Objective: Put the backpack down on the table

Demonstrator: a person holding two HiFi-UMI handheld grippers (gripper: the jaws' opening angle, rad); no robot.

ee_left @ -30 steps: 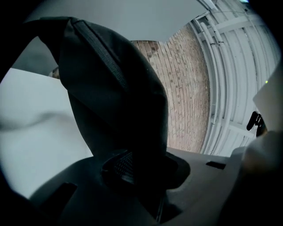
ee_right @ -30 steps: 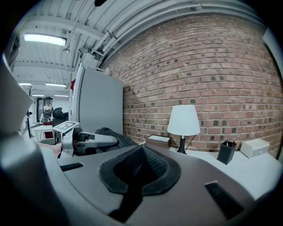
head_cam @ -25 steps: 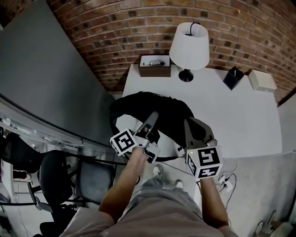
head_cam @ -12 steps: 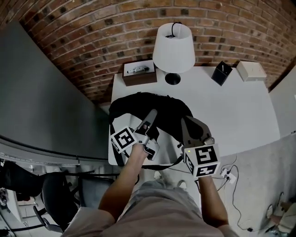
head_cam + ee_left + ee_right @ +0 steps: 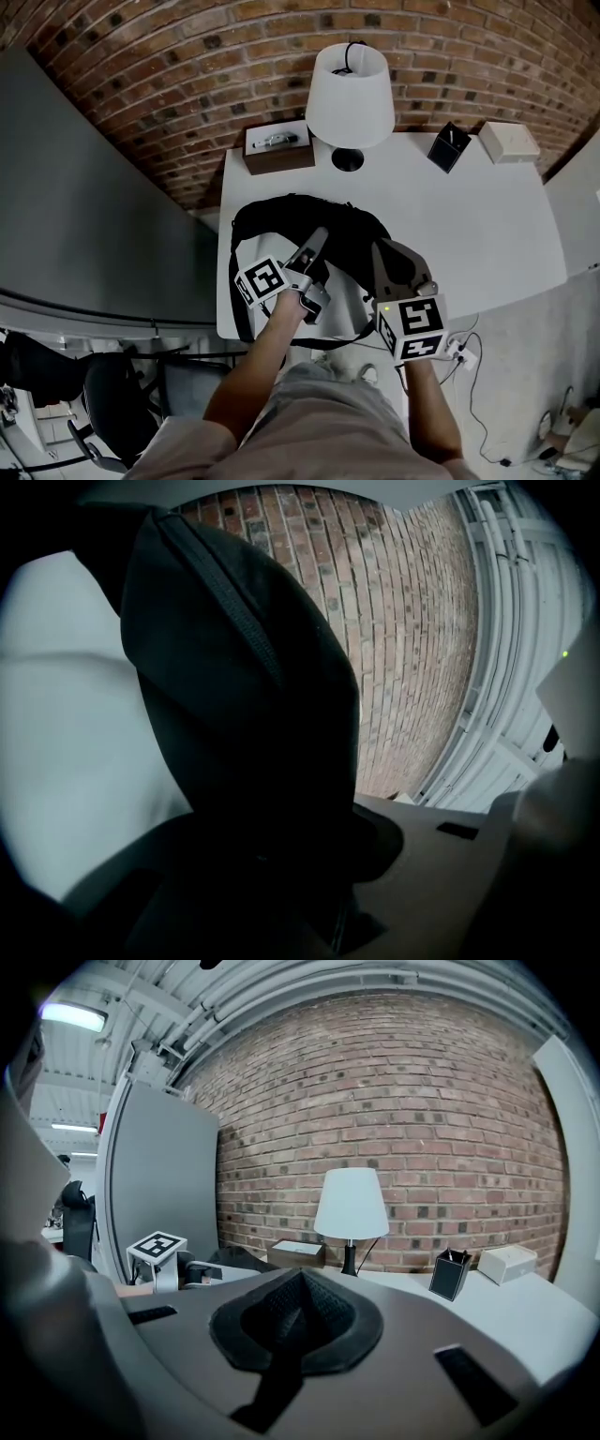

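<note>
Gripping the black backpack (image 5: 328, 217) with my left tongs (image 5: 316, 239), jaws clenched on its fabric, I see it over the table's (image 5: 469, 216) near left corner, a strap hanging past the edge. My right tongs (image 5: 386, 251) are pinched together at its right side, nothing visible between them. Print on the brown box (image 5: 278, 147) is too small to read.

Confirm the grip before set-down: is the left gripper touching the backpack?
Touching. The left gripper view shows the backpack fabric clamped between the jaws of the left gripper, with no gap.
</note>
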